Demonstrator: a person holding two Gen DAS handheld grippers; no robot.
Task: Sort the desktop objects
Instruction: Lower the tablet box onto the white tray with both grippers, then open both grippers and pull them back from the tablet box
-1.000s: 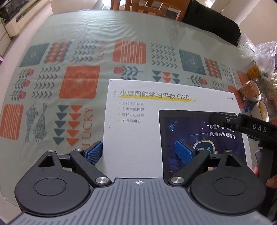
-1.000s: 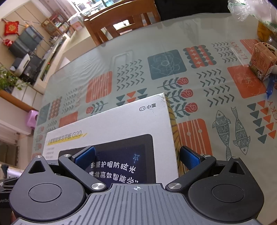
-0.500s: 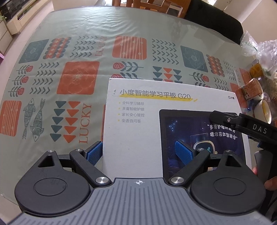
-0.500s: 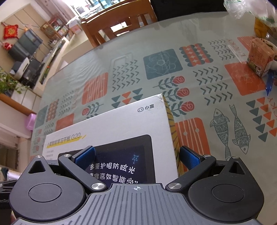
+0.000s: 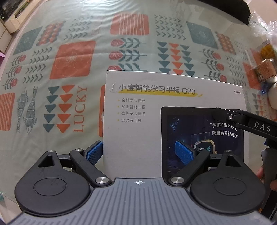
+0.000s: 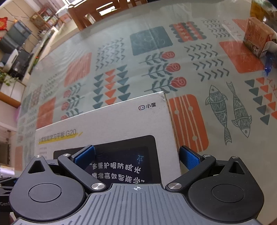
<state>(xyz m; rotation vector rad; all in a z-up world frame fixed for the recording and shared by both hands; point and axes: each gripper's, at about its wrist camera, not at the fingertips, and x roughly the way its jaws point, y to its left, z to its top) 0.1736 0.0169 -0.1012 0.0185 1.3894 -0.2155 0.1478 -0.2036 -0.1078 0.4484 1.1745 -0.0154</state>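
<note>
A flat white tablet box [image 5: 147, 107] printed with "G20" and a dark tablet picture is held over the patterned table. My left gripper [image 5: 138, 153] straddles the box's near left corner, one blue pad [image 5: 94, 152] below its edge and one [image 5: 183, 154] on top. My right gripper [image 6: 136, 159] straddles the box [image 6: 110, 121] at its near right corner, one pad [image 6: 84, 155] on top and one [image 6: 188, 159] past the edge. Both are shut on the box. The right gripper's black finger also shows in the left wrist view [image 5: 242, 119].
The round table [image 5: 72, 58] has a glass top over a teal and orange cloth. An orange snack carton [image 6: 256, 38] and a blue pen [image 6: 268, 64] sit at the right edge. Plastic bags [image 5: 266, 17] lie beyond. Wooden chairs [image 6: 90, 12] stand at the far side.
Both grippers and the box have moved forward over the table and tilted down a little. The grip on the box is unchanged.
</note>
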